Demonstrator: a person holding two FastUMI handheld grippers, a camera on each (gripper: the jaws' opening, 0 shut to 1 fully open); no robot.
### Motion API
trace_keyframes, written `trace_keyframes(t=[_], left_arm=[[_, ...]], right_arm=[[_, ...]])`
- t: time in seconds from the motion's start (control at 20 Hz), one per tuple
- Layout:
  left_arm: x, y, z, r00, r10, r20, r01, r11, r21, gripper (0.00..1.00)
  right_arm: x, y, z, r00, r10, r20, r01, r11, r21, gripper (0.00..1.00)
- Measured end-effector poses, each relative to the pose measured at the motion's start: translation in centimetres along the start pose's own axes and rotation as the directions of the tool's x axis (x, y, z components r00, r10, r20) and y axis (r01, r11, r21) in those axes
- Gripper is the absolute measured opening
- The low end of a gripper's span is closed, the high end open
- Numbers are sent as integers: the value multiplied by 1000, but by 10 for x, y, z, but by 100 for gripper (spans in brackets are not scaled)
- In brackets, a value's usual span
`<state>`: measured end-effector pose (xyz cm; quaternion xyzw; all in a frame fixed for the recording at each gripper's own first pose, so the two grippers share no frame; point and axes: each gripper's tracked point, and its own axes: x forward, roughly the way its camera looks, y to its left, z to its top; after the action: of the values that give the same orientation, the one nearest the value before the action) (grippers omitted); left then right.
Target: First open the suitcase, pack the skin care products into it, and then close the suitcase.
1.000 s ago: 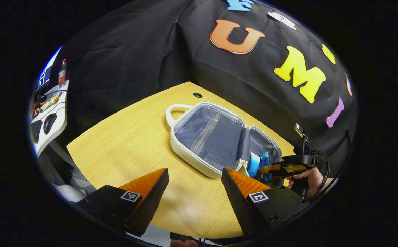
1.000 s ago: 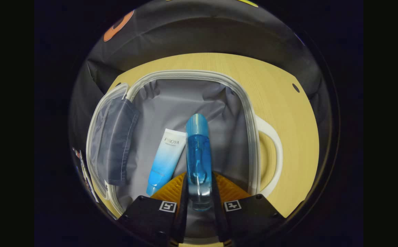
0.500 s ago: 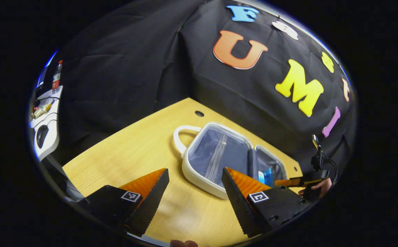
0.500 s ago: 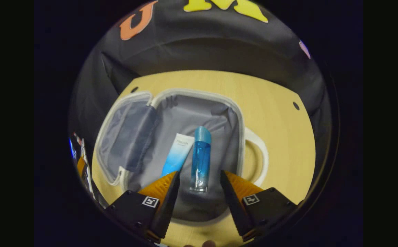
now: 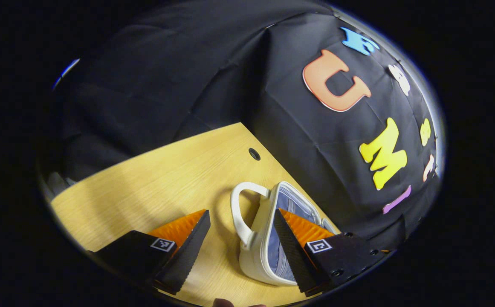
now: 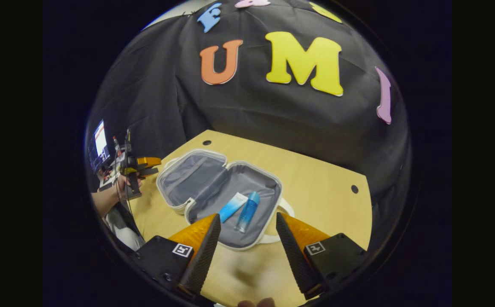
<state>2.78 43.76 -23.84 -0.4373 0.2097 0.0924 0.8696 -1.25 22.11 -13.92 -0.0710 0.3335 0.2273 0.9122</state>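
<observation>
Suitcase [image 6: 213,183] is laid open flat on the table [image 6: 324,179]; tube [image 6: 233,207] and bottle [image 6: 248,211] are seen side by side inside. Right gripper [image 6: 247,221] jaws are spread wide, nothing held. Left gripper [image 5: 241,217] is likewise wide, positioned beside the suitcase handle [image 5: 238,209].

You've got a matt wood-grain table [image 6: 328,179], suitcase [image 6: 179,204] with smooth white plastic-looking shell and handle, soft grey cloth lining, glossy clear-blue bottle [image 6: 248,211], smooth plastic tube [image 6: 233,207], ribbed gripper fingers [image 6: 202,251], matt creased cloth wall [image 5: 179,94]
</observation>
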Motion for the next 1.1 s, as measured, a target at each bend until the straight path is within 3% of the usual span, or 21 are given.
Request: trace_keyframes(t=[0.1,0.2,0.4,0.45,0.55,0.75,0.85,1.1], left_arm=[[21,3,-7,998,-15,-54,9,995,-95,95],[39,11,-9,998,17,-65,-24,993,-114,87],[53,0,-16,993,30,-113,-39,996,-77,58],[54,1,-13,993,58,-107,-64,997,-53,31],[55,0,-3,992,96,-78,-97,995,-9,19],[31,-46,24,996,83,-13,-81,989,124,12],[15,-87,41,999,39,35,-45,977,210,11],[-29,-217,47,989,-105,106,52,909,413,11]], right_arm=[[-11,-15,-10,1000,-16,-20,17,999,39,78],[-18,-30,-18,998,-43,-36,46,996,72,75],[-33,-38,-20,999,-50,-21,53,988,142,75],[-36,-37,-17,999,-50,-4,50,986,158,77],[-43,-38,-10,998,-55,30,49,984,170,77],[-61,-43,3,993,-64,103,43,980,192,77],[-70,-49,6,986,-85,141,58,981,184,77],[-96,-60,14,962,-126,242,80,978,192,75]])
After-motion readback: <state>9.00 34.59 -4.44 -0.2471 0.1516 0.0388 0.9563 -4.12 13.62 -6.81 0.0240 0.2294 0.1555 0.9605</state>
